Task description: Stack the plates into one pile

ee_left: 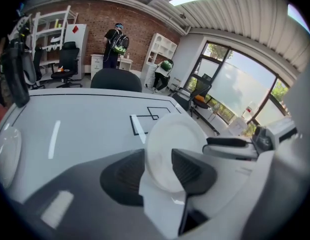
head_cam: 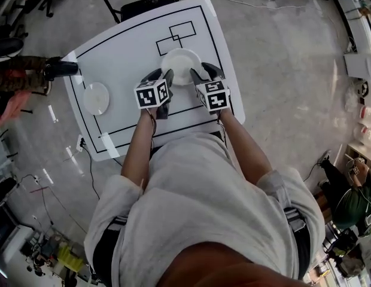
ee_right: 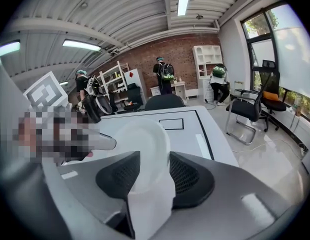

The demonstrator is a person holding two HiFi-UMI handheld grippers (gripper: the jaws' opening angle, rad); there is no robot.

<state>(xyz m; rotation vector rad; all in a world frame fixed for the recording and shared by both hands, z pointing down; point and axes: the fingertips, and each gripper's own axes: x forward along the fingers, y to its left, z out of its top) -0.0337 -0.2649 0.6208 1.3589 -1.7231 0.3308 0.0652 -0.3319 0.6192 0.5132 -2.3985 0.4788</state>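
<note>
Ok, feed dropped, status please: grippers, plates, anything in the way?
Holding: left gripper and right gripper both shut on the rim of the large plate. The small plate sits apart at the left of the table. Nothing lies between the plates.

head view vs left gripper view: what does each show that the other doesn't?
Head view only: the person's arms and torso, and the left tool's marker cube.
Left gripper view only: brick wall, windows, shelves.
Both: table, plate held at its rim by left tool and right tool, small plate at the table's left.
</note>
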